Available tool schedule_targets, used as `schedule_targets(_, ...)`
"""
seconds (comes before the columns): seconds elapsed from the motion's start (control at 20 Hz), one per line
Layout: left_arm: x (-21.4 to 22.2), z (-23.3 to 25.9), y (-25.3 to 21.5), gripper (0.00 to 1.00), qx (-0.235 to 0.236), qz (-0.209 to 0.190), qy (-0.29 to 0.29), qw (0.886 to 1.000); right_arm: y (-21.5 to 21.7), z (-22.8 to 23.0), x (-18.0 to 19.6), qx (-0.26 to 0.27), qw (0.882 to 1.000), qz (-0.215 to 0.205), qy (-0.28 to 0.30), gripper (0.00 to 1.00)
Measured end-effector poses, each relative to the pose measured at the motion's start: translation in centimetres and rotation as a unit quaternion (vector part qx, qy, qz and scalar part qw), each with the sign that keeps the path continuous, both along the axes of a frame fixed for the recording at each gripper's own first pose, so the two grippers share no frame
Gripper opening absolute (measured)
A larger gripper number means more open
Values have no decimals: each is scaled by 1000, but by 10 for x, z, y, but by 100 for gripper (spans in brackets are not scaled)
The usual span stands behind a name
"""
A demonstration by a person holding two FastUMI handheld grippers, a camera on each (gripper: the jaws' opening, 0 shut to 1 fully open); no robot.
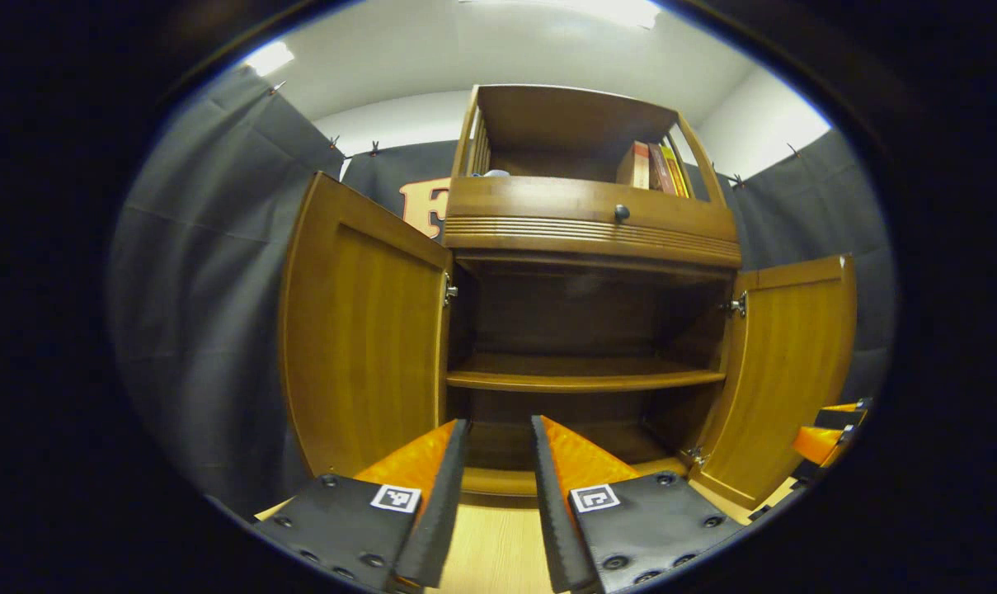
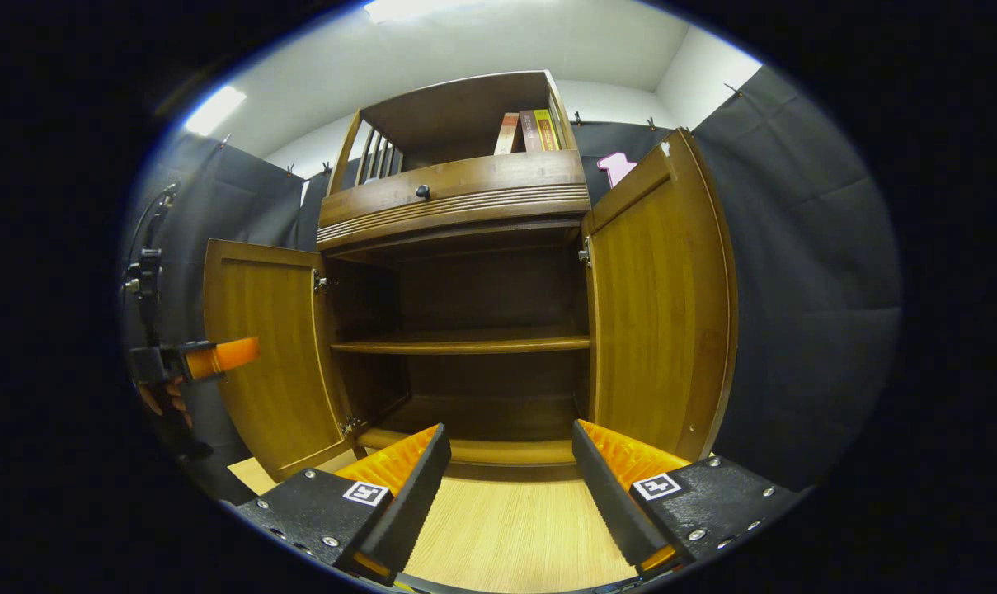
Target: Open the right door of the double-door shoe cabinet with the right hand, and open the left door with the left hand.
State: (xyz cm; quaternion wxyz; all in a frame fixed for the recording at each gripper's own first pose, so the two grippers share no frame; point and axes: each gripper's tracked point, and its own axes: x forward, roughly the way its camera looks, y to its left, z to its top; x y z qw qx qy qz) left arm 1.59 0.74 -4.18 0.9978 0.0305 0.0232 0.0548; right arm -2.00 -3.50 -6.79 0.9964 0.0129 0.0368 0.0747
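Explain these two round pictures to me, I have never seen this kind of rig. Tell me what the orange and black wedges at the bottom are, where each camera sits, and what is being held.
No robot arm here: a person carries a two-finger tool in each hand, with a wide-angle camera riding on each. The wedges at the bottom are that tool's own fingers. In the left gripper view you look along the left tool; in the right gripper view, along the right tool. Both are open and hold nothing. Ahead stands a wooden shoe cabinet with its left door and right door swung open, showing a shelf inside with nothing visible on it. Books stand on top. The floor is light wood.
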Motion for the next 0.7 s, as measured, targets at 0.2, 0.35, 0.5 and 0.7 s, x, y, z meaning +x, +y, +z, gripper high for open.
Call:
schedule_targets(0.2, 8, -17, -12, 71, -54, -9, 8, 998, -5, -1, 3, -2, 1000, -4, -3, 92)
schedule_targets(0.35, 11, -25, -5, 91, -89, -2, 8, 996, -6, -2, 5, 1, 1000, -4, -4, 92)
schedule_targets(0.5, 11, -28, 9, 95, -101, 18, 1, 995, -5, -3, 9, 0, 1000, -4, -3, 92)
schedule_targets(0.7, 11, -28, 21, 95, -74, 38, -5, 997, 1, -6, 13, 0, 1000, 0, -2, 100)
